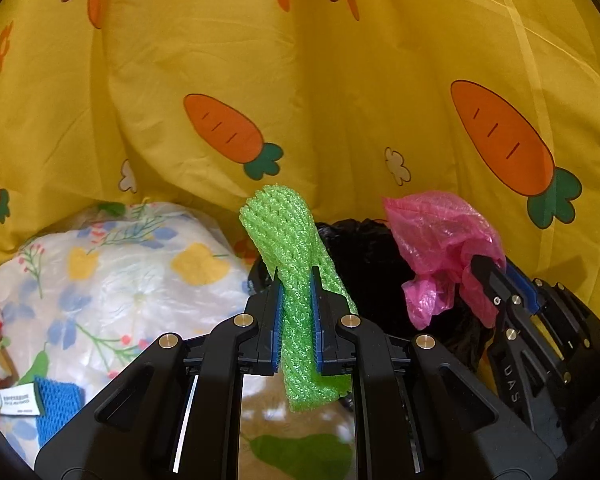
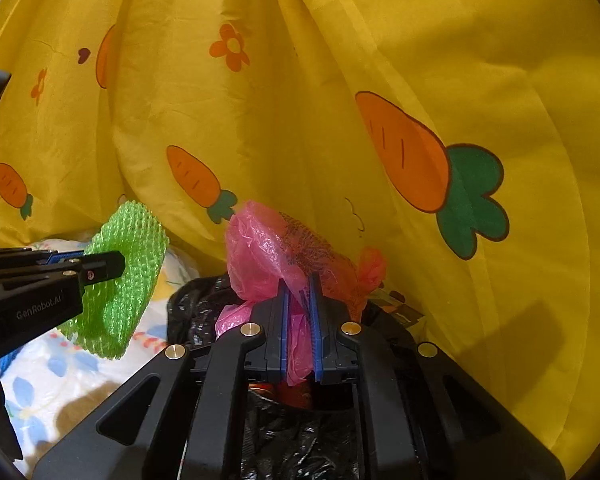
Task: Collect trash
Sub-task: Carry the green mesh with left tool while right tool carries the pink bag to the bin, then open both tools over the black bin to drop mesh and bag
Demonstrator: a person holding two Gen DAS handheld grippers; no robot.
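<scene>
Foam netting, bright green and tubular [image 1: 296, 280], was clamped in the left gripper [image 1: 296, 280] at frame centre; crumpled pink plastic film [image 2: 276, 252] was clamped in the right gripper [image 2: 298, 284] above a black bin bag [image 2: 196, 308].

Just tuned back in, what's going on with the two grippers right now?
A person is collecting trash with both handheld grippers. The left gripper is shut on a green foam net sleeve, and the right gripper is shut on a crumpled pink plastic bag. Both are held by a black trash bag in front of the yellow carrot-print cloth; neither piece is in it yet.
</scene>
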